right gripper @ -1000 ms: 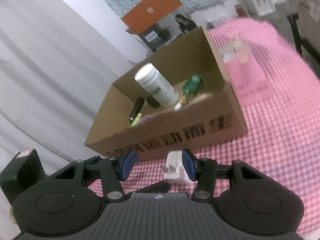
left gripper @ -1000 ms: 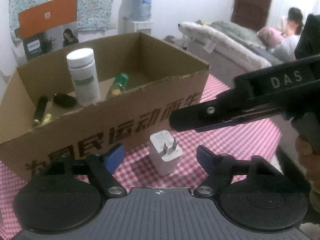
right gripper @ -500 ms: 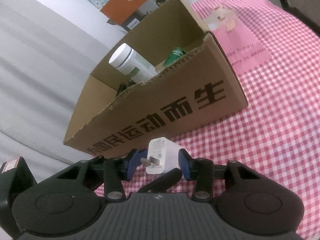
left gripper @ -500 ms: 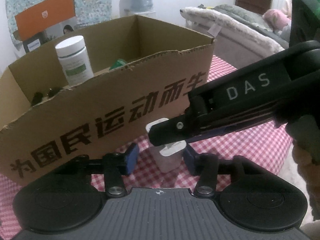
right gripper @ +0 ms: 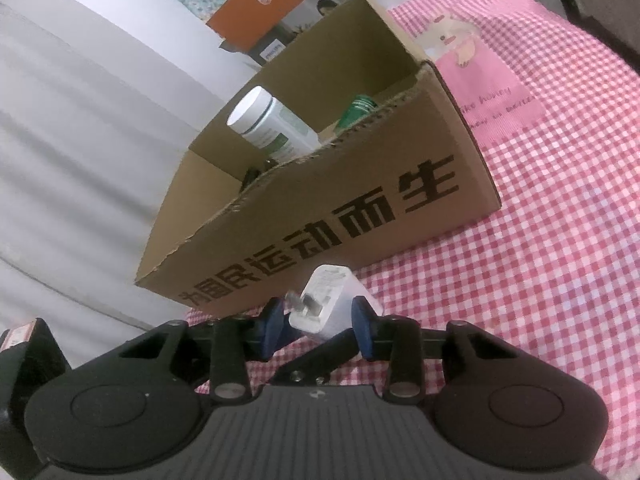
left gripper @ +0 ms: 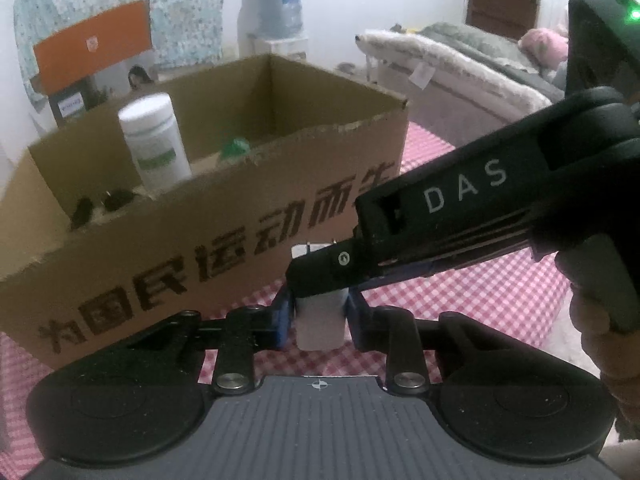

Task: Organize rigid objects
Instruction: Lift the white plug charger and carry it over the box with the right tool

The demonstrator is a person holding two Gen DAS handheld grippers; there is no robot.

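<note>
Claws shared one white charger (left gripper: 319, 322). Left wrist view: left claw (left gripper: 318, 318) had just closed, clamping it below the cardboard box (left gripper: 224, 216), right claw overhead at 3 o'clock. Right wrist view: right claw (right gripper: 318, 322) narrowing around the charger, contact unclear, probably for a handover.

Charger (left gripper: 320, 322) sits on the desk (right gripper: 540, 280) just before my cardboard box (left gripper: 224, 240), between the pads of my left tool (left gripper: 319, 316). My right tool (right gripper: 316, 322) straddles it crosswise. In the box: bottle (left gripper: 154, 142) upright at left, small bottle (left gripper: 236, 147) behind.
</note>
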